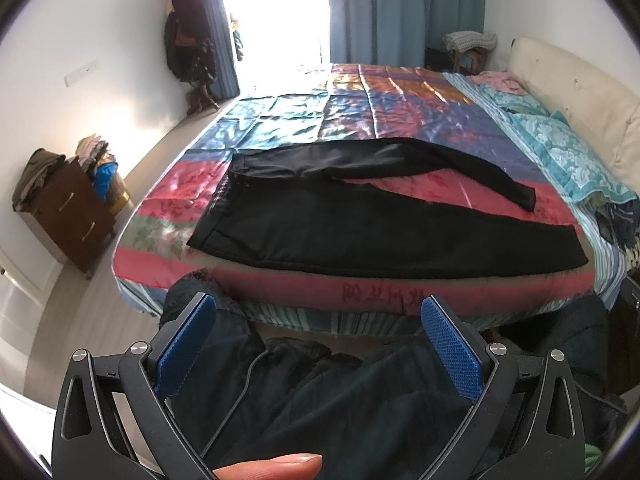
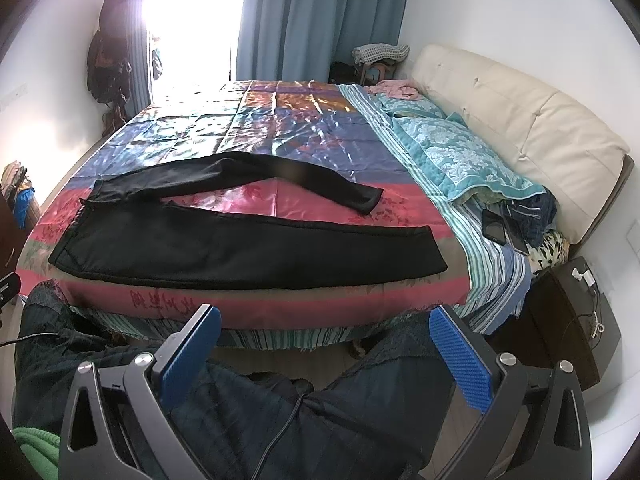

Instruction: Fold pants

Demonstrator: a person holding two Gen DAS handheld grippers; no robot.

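The black pants (image 1: pixel 360 216) are lying flat on the bed (image 1: pixel 168 204), spread over its shiny patchwork cover near the front edge. In the left wrist view the waistband is sitting toward nine o'clock and the two legs are running out toward three o'clock. The near leg is lying straight along the bed's edge. The far leg is bending away toward one o'clock, so a wedge of pink cover is showing between the legs.

The left gripper (image 1: pixel 318 316) is hovering in front of the bed, at six o'clock from the pants and well apart from them. Its jaws are standing wide open with nothing between them. A fingertip (image 1: pixel 276 466) is showing at the bottom edge of that view.

The right gripper (image 2: pixel 324 328) is also hovering short of the bed, at six o'clock from the pants (image 2: pixel 240 248), and is not touching them. Its jaws are likewise spread wide and are holding nothing. Behind both grippers the person's legs in dark trousers (image 2: pixel 240 412) are filling the lower part of each view.

A teal patterned pillow (image 2: pixel 460 164) is lying at two o'clock from the pants, beside the cream headboard (image 2: pixel 520 120). A dark phone (image 2: pixel 494 226) is resting on the striped sheet at three o'clock. Blue curtains (image 2: pixel 320 16) are hanging at twelve o'clock.
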